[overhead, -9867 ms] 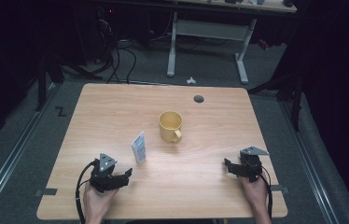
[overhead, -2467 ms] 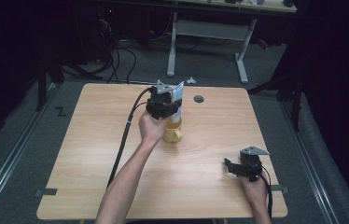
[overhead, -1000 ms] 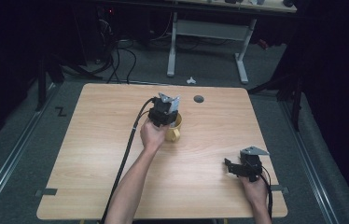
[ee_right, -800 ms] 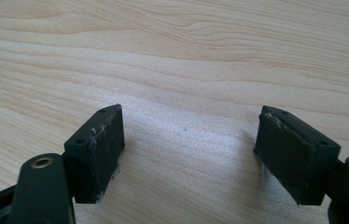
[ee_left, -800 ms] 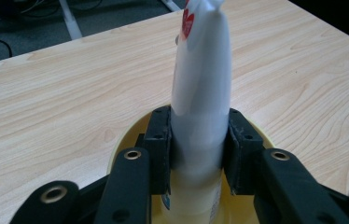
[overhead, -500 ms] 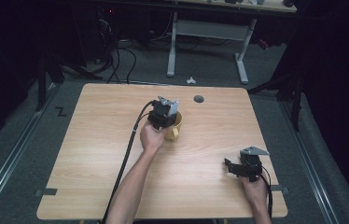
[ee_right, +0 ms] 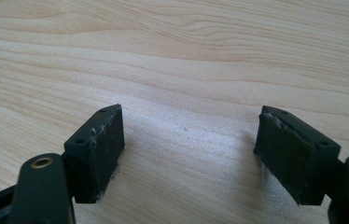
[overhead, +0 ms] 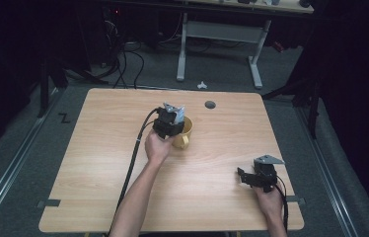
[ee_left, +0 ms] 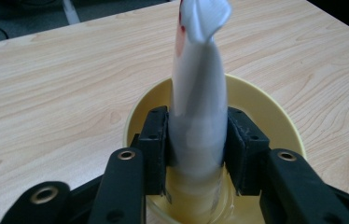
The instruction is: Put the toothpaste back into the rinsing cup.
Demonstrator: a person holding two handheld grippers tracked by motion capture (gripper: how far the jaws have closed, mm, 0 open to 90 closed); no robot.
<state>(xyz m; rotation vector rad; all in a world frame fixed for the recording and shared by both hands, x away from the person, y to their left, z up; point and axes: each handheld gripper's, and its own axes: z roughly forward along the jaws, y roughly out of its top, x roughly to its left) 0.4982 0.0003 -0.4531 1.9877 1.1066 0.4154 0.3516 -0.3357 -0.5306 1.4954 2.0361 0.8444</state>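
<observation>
A yellow mug (overhead: 187, 132) stands at the middle of the wooden table (overhead: 98, 148). My left gripper (overhead: 170, 120) hangs right above it, pointing down. In the left gripper view a white packet (ee_left: 198, 88) stands upright between the pads of my left gripper (ee_left: 196, 140), its lower end inside the mug (ee_left: 268, 105). The jaws have just been opening, and the pads still lie against the packet's sides. My right gripper (overhead: 245, 177) rests near the table's front right, and its jaws (ee_right: 189, 149) stand open over bare wood.
A dark round hole (overhead: 210, 104) sits in the tabletop behind the mug. The left gripper's cable (overhead: 132, 158) trails across the table beside the forearm. Beyond the far edge are a grey desk frame (overhead: 219, 34), floor cables and a small white scrap (overhead: 201, 85).
The left gripper, with the packet in it, came from the front left to above the mug. Over the last second it sank slightly toward the mug. The right gripper kept still.
</observation>
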